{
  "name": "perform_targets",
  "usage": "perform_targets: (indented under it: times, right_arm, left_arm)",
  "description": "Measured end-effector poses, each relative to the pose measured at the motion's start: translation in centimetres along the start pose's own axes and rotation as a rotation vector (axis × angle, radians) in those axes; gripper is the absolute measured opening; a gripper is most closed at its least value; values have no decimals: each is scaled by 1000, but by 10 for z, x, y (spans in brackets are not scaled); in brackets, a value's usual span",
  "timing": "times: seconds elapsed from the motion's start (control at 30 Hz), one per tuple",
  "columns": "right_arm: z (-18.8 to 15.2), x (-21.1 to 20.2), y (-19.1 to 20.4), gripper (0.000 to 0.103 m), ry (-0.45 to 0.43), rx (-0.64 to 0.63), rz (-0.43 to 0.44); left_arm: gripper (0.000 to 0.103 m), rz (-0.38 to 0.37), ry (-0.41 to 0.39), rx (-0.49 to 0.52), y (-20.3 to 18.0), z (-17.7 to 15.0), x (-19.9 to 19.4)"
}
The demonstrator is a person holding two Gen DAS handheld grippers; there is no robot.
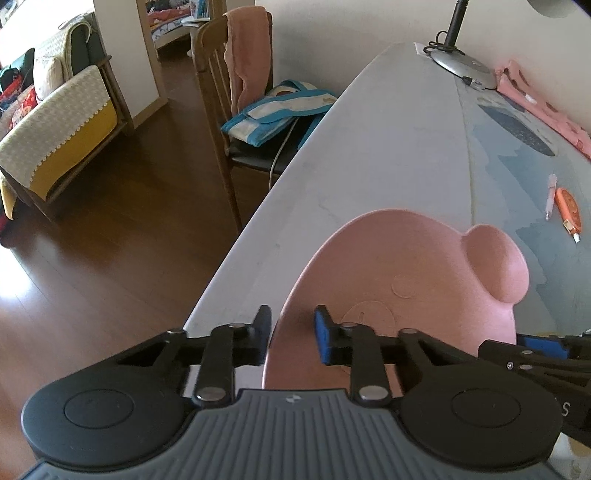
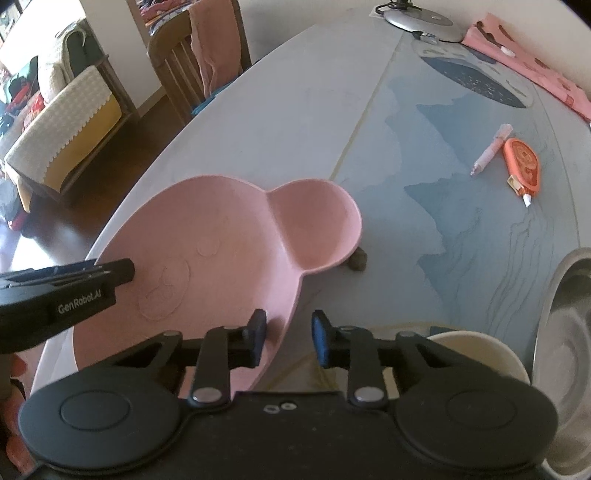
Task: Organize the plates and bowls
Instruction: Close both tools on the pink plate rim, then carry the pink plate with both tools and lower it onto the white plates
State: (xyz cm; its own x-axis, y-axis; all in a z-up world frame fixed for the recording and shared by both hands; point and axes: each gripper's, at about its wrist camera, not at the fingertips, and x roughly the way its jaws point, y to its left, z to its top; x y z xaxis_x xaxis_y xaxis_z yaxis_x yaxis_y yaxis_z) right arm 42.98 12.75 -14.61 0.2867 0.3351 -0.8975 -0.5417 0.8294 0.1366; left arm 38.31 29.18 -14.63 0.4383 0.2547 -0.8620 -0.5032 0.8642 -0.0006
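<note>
Right now your left gripper [image 1: 291, 334] has its fingers narrowly parted astride the near rim of the pink bear-shaped divided plastic plate [image 1: 399, 280], one pad outside and one inside, though you cannot tell from these views whether they actually pinch it. Your right gripper [image 2: 288, 338] stands the same way over the plate's other near edge, fingers apart with the rim running between them. The plate sits tilted near the worktop's [image 1: 388, 147] left edge, its ear-shaped compartment propped above a small dark lump [image 2: 357, 260]. So judge the task as barely begun: the plate is not yet stacked or placed, and a cream round bowl [image 2: 480, 354] and a stainless steel basin [image 2: 565, 332] wait just to your right, unsorted. Farther out on the grey-and-blue patterned surface lie a pink pen [image 2: 491, 149] and an orange correction-tape dispenser [image 2: 522, 166], then a lamp base [image 2: 424, 20] and pink cloth [image 2: 532, 70]. Beyond stand a wooden chair [image 1: 214, 92] draped with a towel, a sofa [image 1: 59, 122], and dark wood flooring [image 1: 129, 221].
</note>
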Motion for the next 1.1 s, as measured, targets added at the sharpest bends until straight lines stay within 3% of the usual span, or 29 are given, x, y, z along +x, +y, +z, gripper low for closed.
perform_targets:
  times: [0.07,0.5,0.8,1.1]
  right_arm:
    - [-1,-3,2,12,-13,2,2]
    - [-3,-36,5,10,-89,-21,-7]
    - [-4,-88,-1,9,-162,7,32]
    - [-30,-163,-21,9,-226,44,14]
  left_arm:
    - [21,3,-3,0,-1,-1,-2]
    - [16,-25,-37,-52,4,-4,-36]
    - [16,-19,-114,-36,-1,-2,-101]
    - [16,-85,-173,7,-24,-22,-178]
